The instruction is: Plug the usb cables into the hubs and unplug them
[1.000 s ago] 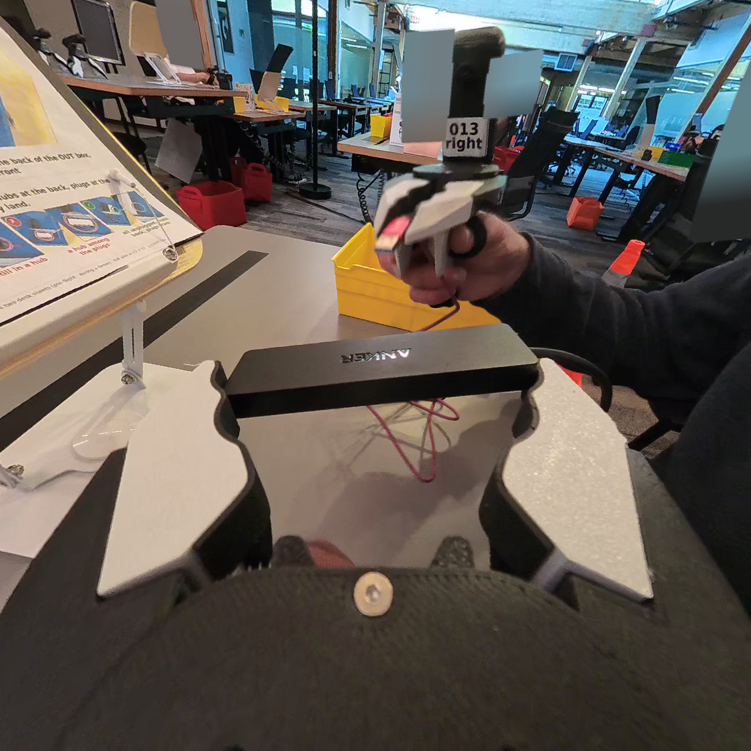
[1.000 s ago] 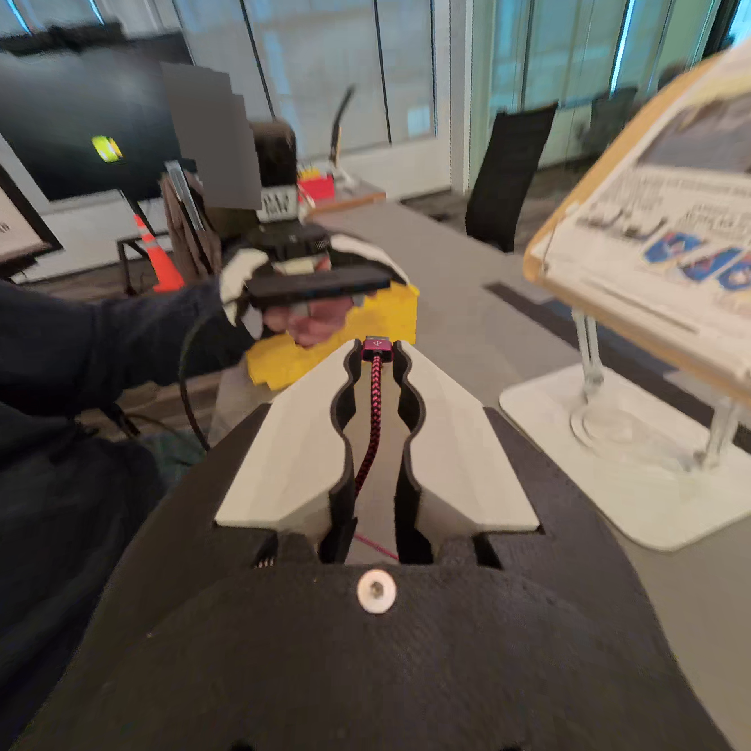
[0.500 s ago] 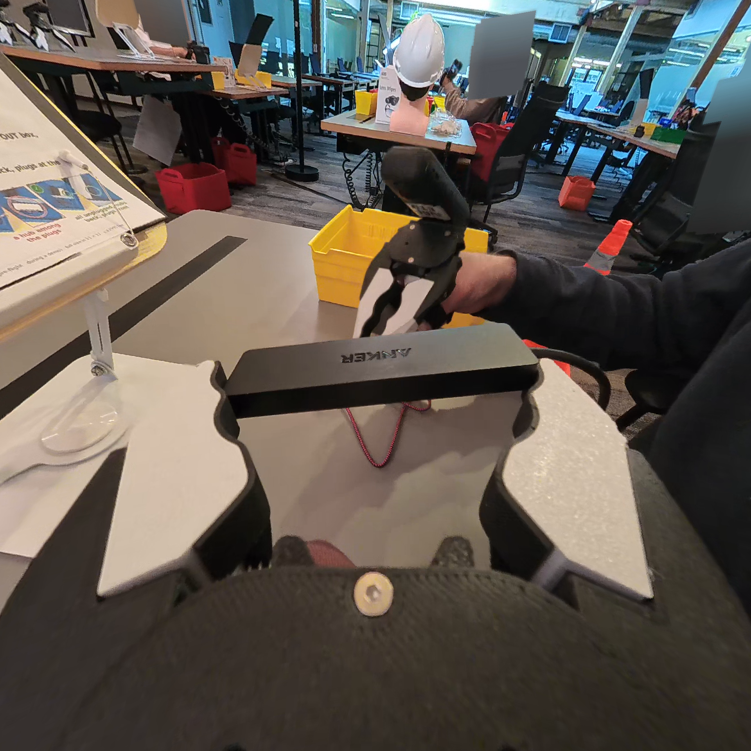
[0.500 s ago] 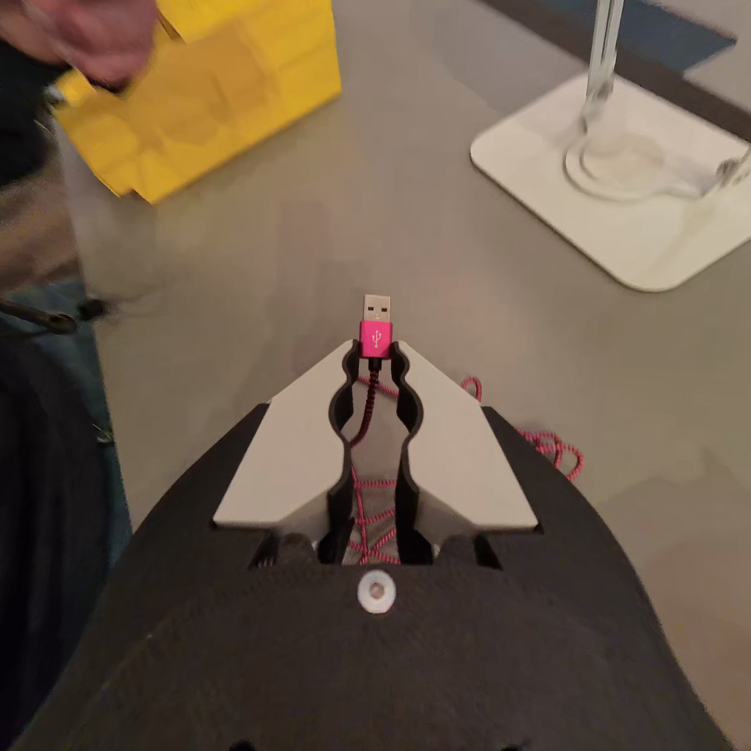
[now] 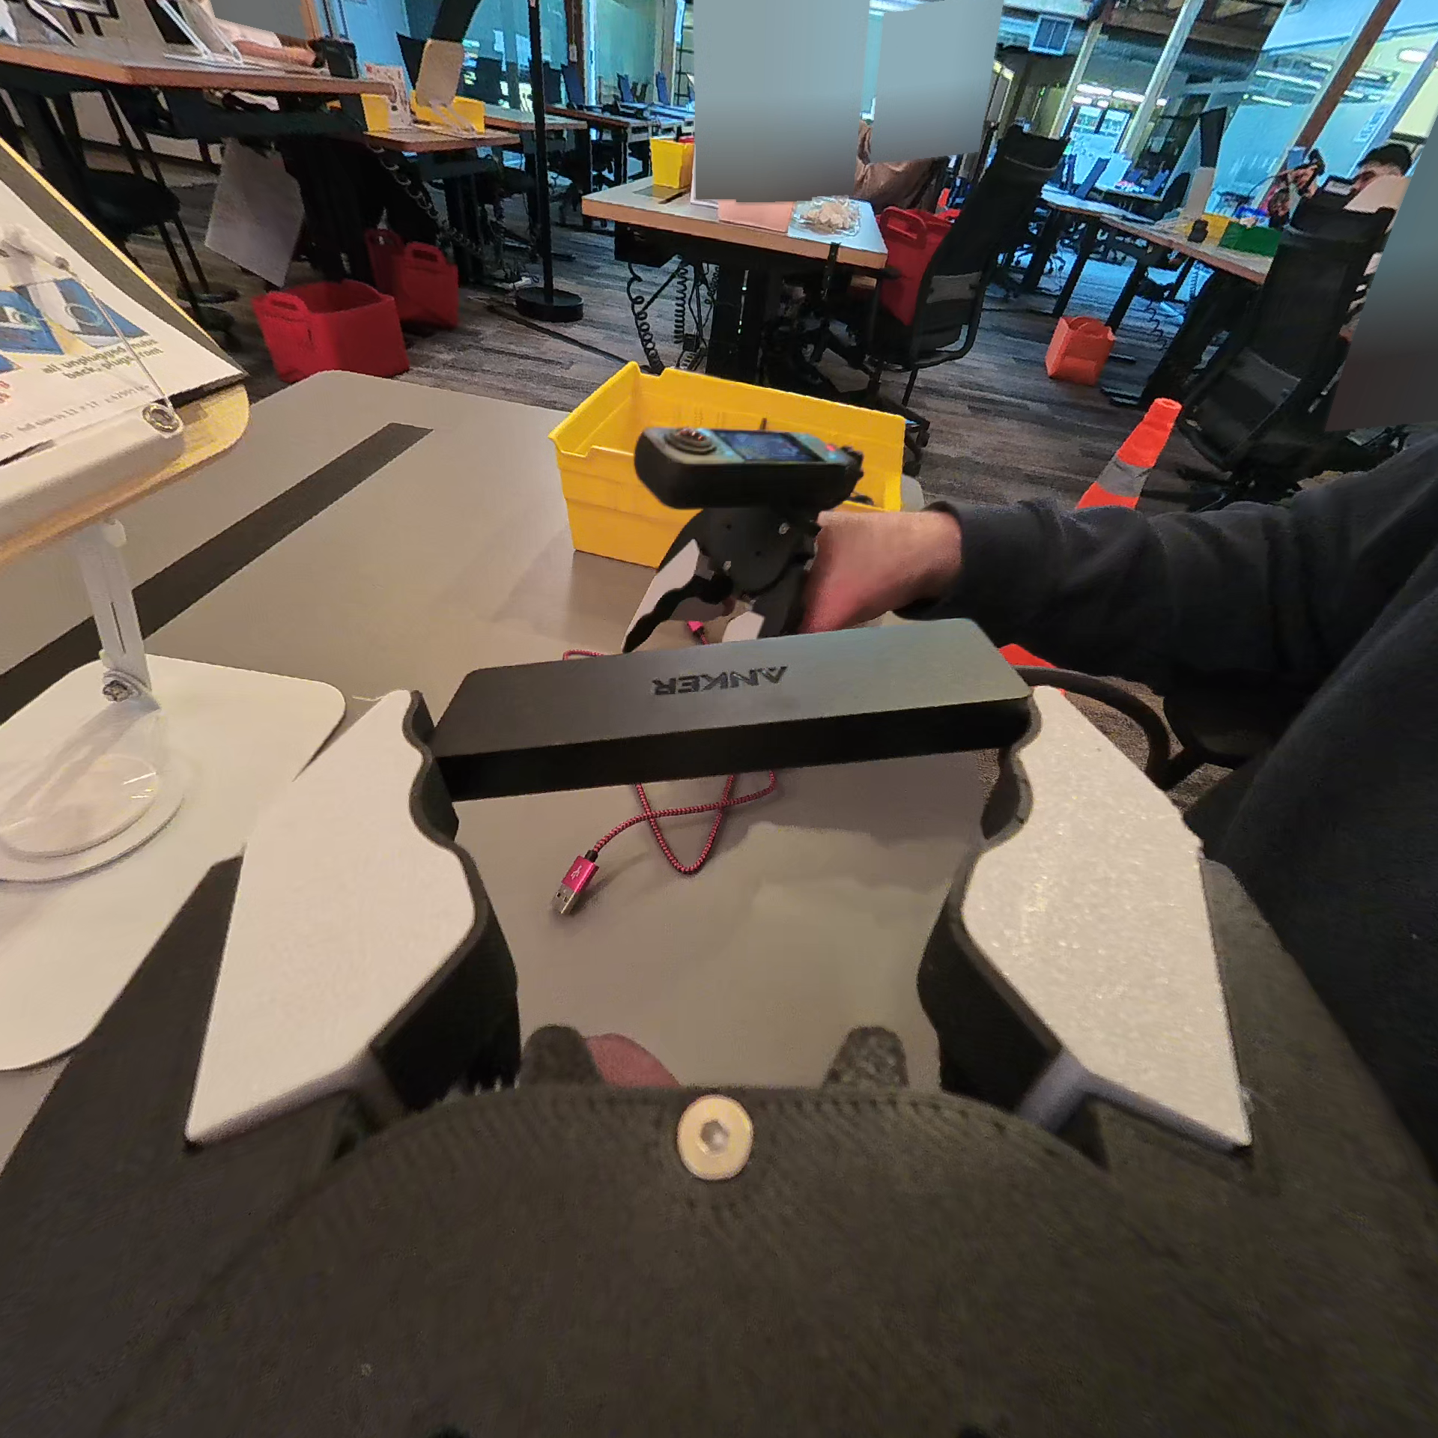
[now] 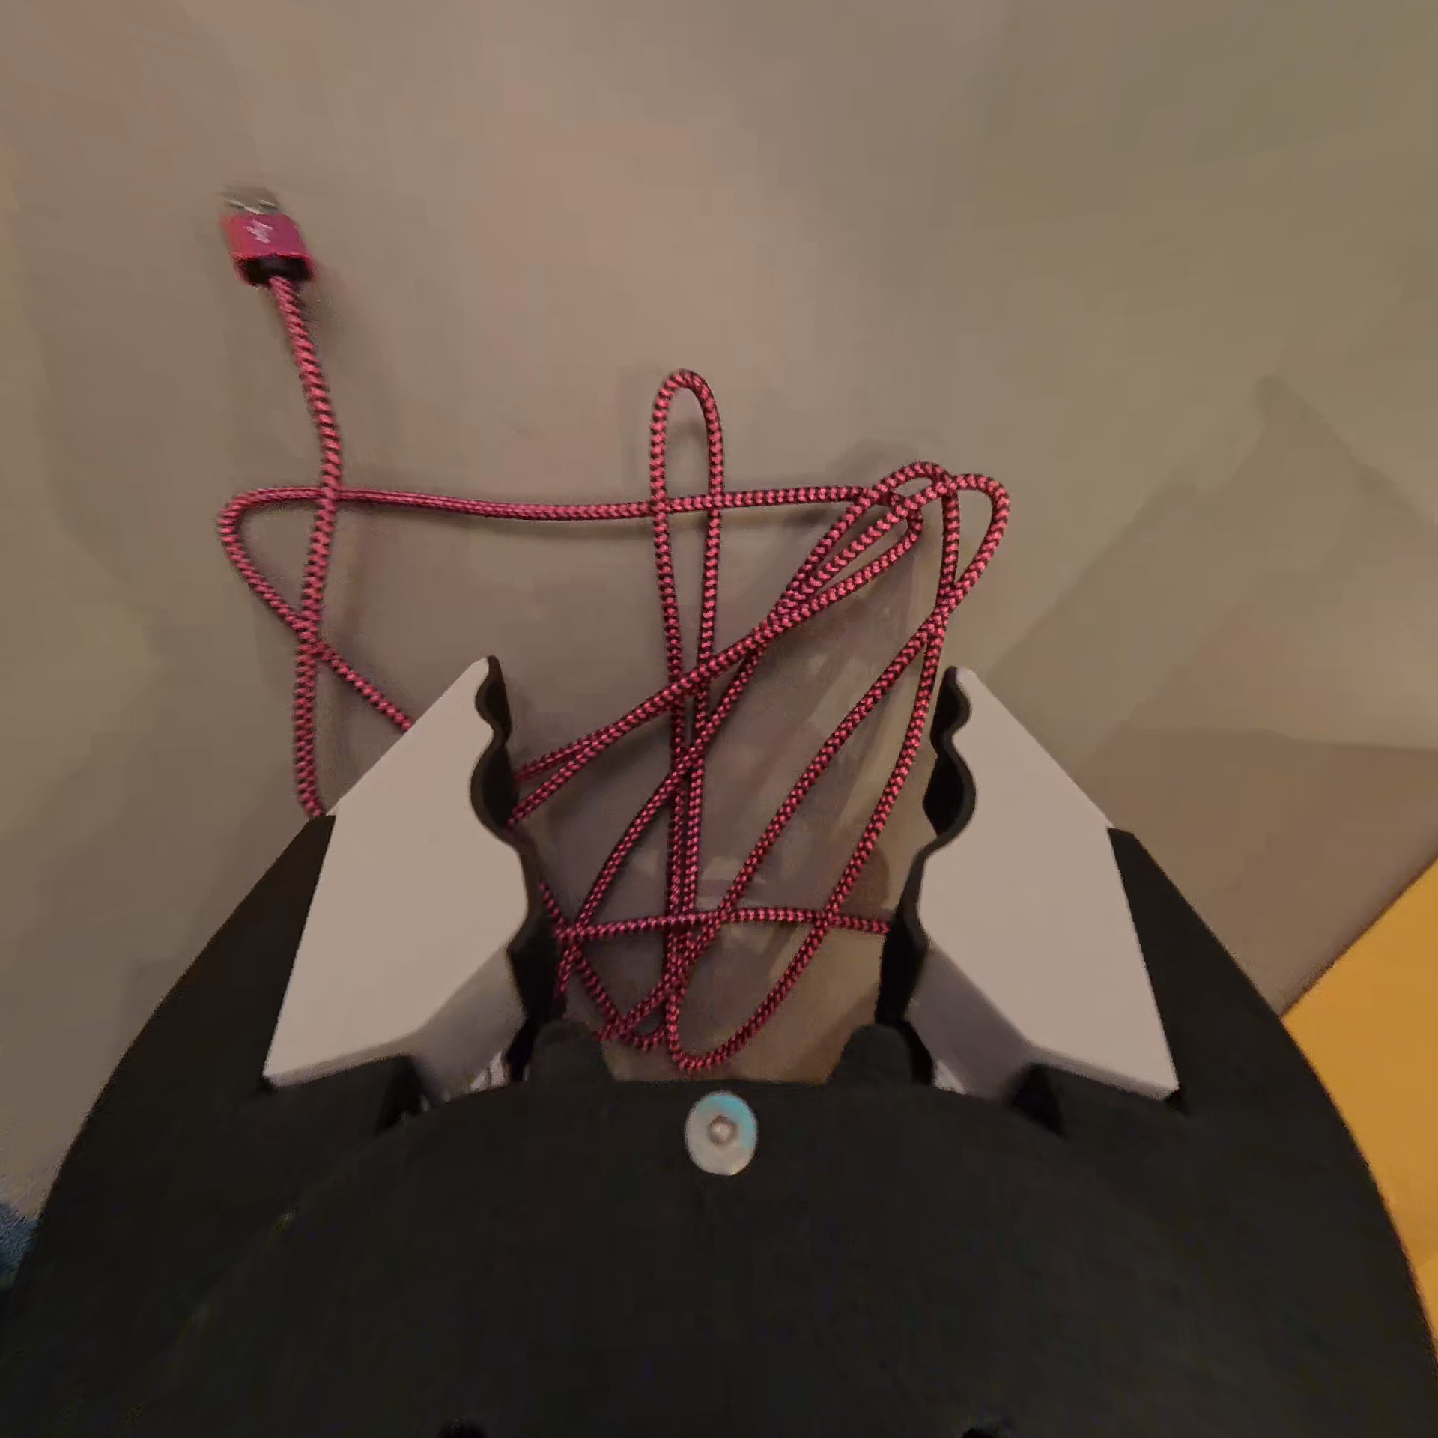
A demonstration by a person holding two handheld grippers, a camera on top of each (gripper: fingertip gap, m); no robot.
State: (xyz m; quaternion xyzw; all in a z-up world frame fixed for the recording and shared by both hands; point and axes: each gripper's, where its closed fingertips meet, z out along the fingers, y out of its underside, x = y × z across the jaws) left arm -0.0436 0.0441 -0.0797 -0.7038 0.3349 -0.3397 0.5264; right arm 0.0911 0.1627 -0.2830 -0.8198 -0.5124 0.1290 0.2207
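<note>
My left gripper (image 5: 724, 720) is shut on a black USB hub (image 5: 724, 692), gripped by its two ends and held level above the grey table (image 5: 350, 545). A pink braided USB cable (image 6: 700, 700) lies in loose loops on the table. Its pink plug (image 6: 264, 241) lies free at the upper left, and also shows under the hub in the left wrist view (image 5: 574, 883). My right gripper (image 6: 722, 673) is open and empty, pointing down just above the cable loops. It shows behind the hub in the left wrist view (image 5: 700, 630), held by a hand (image 5: 879, 560).
A yellow bin (image 5: 622, 482) stands on the table behind the right gripper; its corner shows in the right wrist view (image 6: 1369, 1011). An instruction sheet on a clear stand (image 5: 93, 389) with a white base (image 5: 194, 724) stands at the left. Spacing between my two grippers at the tips: around 30 cm.
My right gripper tipped down toward the table, opened and let go of the pink plug; the cable now lies loose on the table. My left gripper kept hold of the hub.
</note>
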